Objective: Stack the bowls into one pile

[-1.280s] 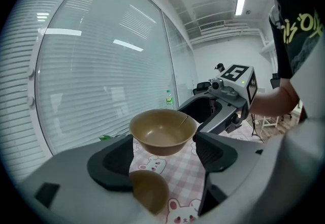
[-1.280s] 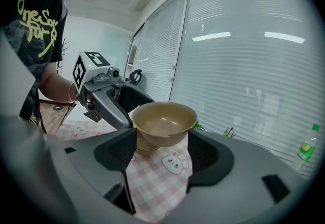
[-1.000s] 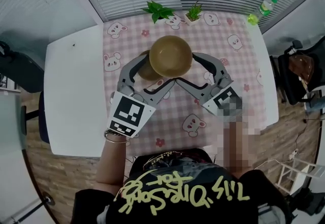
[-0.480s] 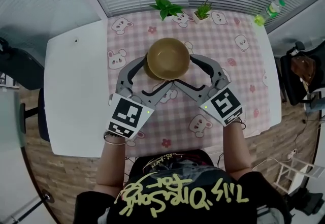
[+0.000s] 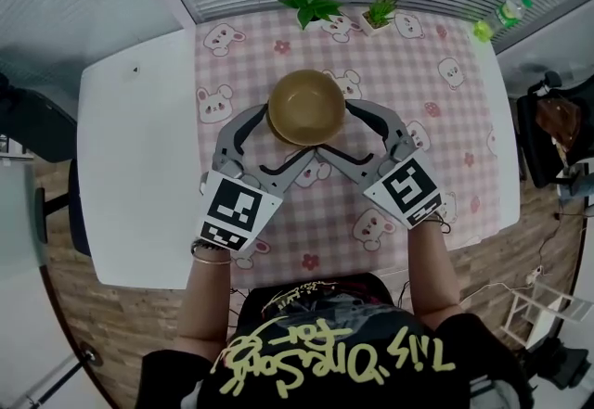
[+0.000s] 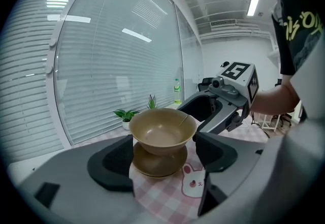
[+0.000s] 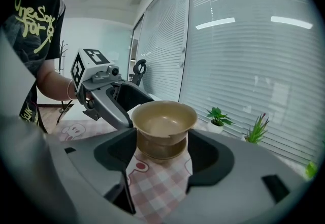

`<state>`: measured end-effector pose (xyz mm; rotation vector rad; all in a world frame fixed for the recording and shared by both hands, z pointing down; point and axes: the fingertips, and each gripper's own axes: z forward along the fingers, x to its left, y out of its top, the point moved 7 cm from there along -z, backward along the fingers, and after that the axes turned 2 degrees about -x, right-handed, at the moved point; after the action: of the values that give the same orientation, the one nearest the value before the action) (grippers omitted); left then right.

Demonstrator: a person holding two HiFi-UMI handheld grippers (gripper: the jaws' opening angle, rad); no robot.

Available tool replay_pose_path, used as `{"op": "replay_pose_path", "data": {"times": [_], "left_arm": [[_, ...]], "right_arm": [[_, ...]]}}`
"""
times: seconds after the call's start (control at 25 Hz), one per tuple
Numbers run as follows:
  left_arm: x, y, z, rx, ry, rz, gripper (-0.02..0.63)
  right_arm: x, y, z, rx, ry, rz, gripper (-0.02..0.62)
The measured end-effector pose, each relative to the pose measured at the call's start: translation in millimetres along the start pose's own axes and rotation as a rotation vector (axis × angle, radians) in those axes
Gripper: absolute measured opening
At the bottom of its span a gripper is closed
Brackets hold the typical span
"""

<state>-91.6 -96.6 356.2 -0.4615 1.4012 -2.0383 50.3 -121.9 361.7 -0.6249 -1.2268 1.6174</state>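
A tan bowl (image 5: 306, 106) hangs just above a second tan bowl (image 6: 158, 163) that rests on the pink checked cloth (image 5: 455, 147). In the head view the lifted bowl hides almost all of the lower one. My left gripper (image 5: 278, 134) clasps the lifted bowl from the near left, its jaws spread wide with the pads against the bowl's sides (image 6: 162, 134). My right gripper (image 5: 342, 127) clasps the same bowl (image 7: 163, 121) from the near right in the same way. The lower bowl (image 7: 161, 151) shows under it, a small gap apart.
Two small potted plants (image 5: 306, 4) (image 5: 380, 10) stand at the far edge of the cloth, by the window blinds. A green bottle (image 5: 510, 10) is at the far right corner. Bare white tabletop (image 5: 130, 166) lies left of the cloth.
Both grippers have come down with the tan bowl, which now sits closer over the lower bowl and covers more of it. The grip is unchanged.
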Motion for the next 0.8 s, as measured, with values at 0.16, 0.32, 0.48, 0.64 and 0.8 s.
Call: {"op": "replay_pose_path", "data": {"times": [0.16,0.32,0.48,0.64,0.8], "left_arm": [[1.7,-6.8,2.4,0.016,-0.005,-0.009,0.383],[2.6,-13.6,5.0,0.026,-0.008,-0.023,0.383],[3.4,-19.0,7.3,0.038,-0.01,-0.032,0.383],[3.4,-23.9,9.0,0.053,-0.012,-0.041,0.385],[3.2,-29.2,10.0,0.07,-0.013,-0.045,0.387]], "right_arm": [[1.3,-5.4,4.9,0.017,0.004,0.006,0.319],[1.6,-11.7,8.8,0.027,0.014,0.021,0.319],[2.3,-16.3,12.2,0.043,0.018,0.029,0.319],[3.3,-20.9,14.4,0.056,0.025,0.036,0.319],[5.0,-25.0,17.2,0.073,0.031,0.038,0.32]]}}
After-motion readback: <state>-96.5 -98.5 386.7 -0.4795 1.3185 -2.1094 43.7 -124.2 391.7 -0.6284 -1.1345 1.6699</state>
